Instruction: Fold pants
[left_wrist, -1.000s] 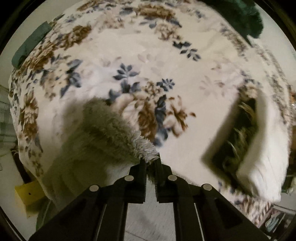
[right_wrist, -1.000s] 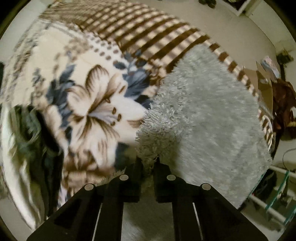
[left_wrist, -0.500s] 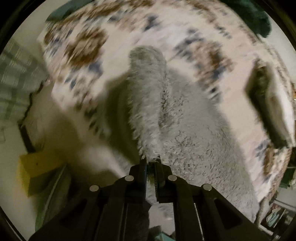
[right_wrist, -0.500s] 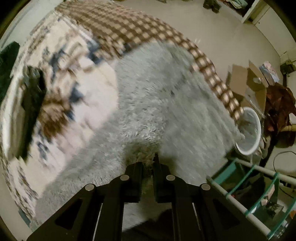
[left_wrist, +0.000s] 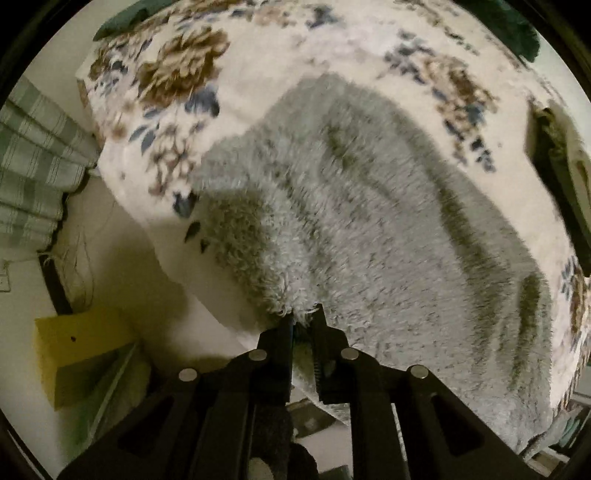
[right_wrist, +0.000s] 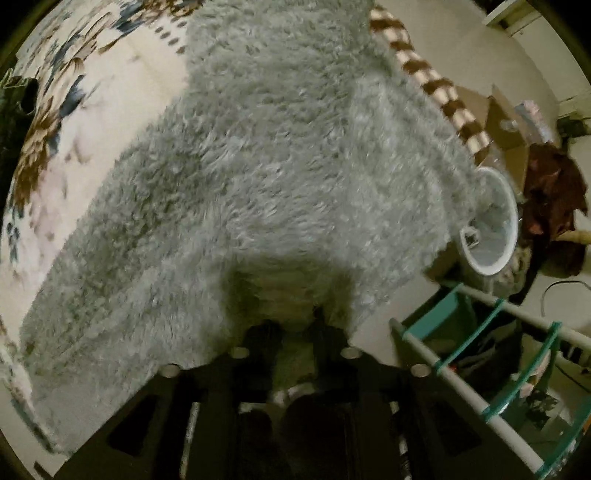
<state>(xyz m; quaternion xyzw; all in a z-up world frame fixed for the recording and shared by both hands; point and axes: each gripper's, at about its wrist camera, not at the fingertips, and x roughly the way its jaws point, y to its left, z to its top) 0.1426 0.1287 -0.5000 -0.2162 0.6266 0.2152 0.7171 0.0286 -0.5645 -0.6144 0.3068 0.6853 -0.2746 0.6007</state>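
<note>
The fluffy grey pants (left_wrist: 369, 206) lie spread over a floral blanket on the bed (left_wrist: 258, 74). My left gripper (left_wrist: 303, 321) is shut on a fuzzy edge of the pants at the bed's near side. In the right wrist view the pants (right_wrist: 277, 155) fill most of the frame and drape toward the bed's edge. My right gripper (right_wrist: 295, 325) is shut on another edge of the pants, its fingertips buried in the pile.
A yellow box (left_wrist: 81, 350) and a striped curtain (left_wrist: 33, 177) are at the left of the bed. A white bucket (right_wrist: 491, 229), a teal and white rack (right_wrist: 498, 354) and cardboard (right_wrist: 509, 122) stand at the right. A dark folded garment (left_wrist: 557, 192) lies on the bed.
Both grippers have pulled back toward the bed's near edge with the pants held, and the pants now lie spread wide over the blanket instead of bunched.
</note>
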